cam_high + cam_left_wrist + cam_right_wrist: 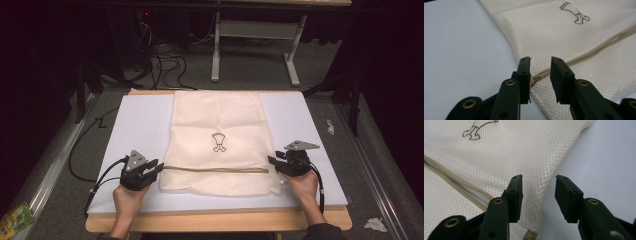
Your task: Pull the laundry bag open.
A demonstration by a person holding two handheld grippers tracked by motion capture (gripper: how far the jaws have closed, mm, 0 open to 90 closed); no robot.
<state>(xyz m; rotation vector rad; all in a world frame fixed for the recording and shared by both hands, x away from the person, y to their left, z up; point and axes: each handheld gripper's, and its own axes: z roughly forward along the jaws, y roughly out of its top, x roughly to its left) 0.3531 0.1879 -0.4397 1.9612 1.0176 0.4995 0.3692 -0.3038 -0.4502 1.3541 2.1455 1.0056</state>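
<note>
Left tool (pixel 159 167) and right tool (pixel 272 162) low, jaws apart, pointing inward toward each other.

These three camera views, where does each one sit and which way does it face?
High view: above the person's side, looking forward and down on the white mat and mesh bag; both forearms, left tool and right tool show.
Left gripper view: rides the left tool, looking along its parted jaws at the bag's zipper.
Right gripper view: rides the right tool, facing the bag's edge.
All share the bag's small outline print.
</note>
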